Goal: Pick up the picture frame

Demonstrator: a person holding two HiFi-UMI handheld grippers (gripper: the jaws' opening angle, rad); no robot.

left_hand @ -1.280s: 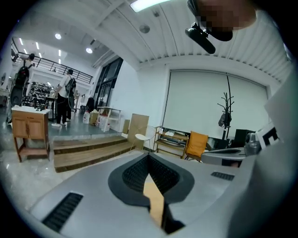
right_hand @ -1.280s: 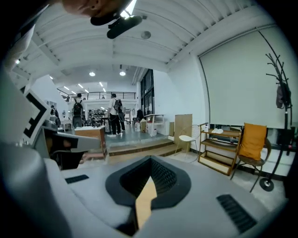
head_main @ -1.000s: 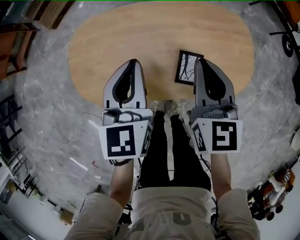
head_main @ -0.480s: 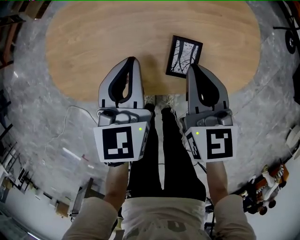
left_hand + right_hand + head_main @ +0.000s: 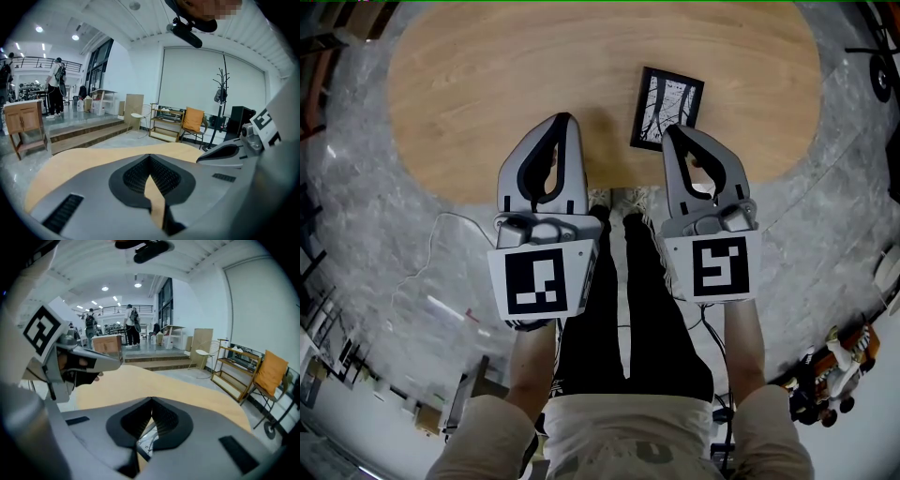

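Note:
The picture frame (image 5: 667, 108), black-rimmed with a black-and-white picture, lies flat on the right part of the oval wooden table (image 5: 487, 84). My right gripper (image 5: 669, 131) is shut and empty, its tip just over the frame's near left corner. In the right gripper view its jaws (image 5: 151, 401) meet, and a strip of the picture frame (image 5: 146, 440) shows through the slit below them. My left gripper (image 5: 565, 120) hovers over bare wood to the left of the frame. Its tips (image 5: 149, 157) meet with nothing between them.
The table's near edge runs just beyond the person's feet (image 5: 623, 199). Grey marbled floor (image 5: 384, 244) surrounds the table, with a cable (image 5: 441, 248) on it at the left. Beyond the table are steps (image 5: 84, 133), a shelf (image 5: 166, 122) and an orange chair (image 5: 193, 121).
Both grippers have dropped toward the table. The right gripper has rolled and swung left, so its tip now sits at the frame's near corner. The left gripper has hardly shifted in the last half second.

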